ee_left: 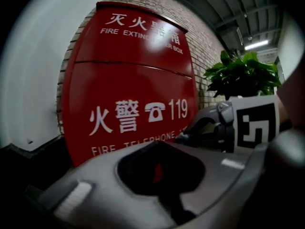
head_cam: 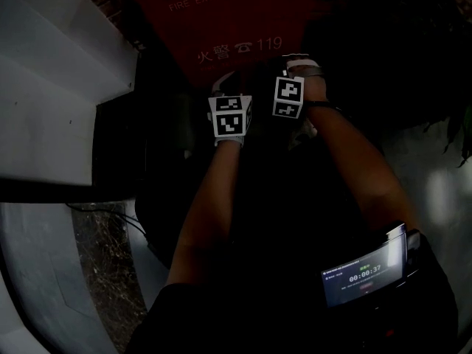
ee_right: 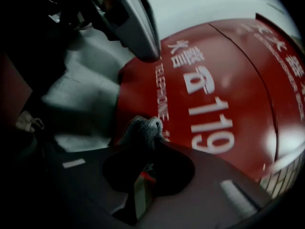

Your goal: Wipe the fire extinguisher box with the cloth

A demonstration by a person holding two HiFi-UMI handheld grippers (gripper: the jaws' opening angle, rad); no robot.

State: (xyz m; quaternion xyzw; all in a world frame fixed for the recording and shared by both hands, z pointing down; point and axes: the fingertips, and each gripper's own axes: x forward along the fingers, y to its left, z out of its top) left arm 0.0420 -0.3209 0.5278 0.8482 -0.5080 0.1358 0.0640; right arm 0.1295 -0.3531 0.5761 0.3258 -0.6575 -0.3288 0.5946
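Observation:
The red fire extinguisher box [ee_left: 128,80], with white print and "119", fills the left gripper view; in the head view the box [head_cam: 221,21] is dim at the top. In the right gripper view my right gripper [ee_right: 150,144] is shut on a small grey cloth [ee_right: 140,130], whose tip bunches just off the box [ee_right: 219,94] by the lower lettering. Whether the cloth touches the box I cannot tell. My left gripper [ee_left: 159,147] is shut and holds nothing, a short way from the box front. Both grippers sit side by side, left gripper [head_cam: 227,91] and right gripper [head_cam: 293,68].
A white wall and ledge [head_cam: 51,102] run along the left. A brick wall [ee_left: 202,37] stands behind the box, with a leafy potted plant [ee_left: 243,73] to its right. A small lit screen [head_cam: 365,271] hangs at the person's chest. Speckled stone floor [head_cam: 103,264] lies below.

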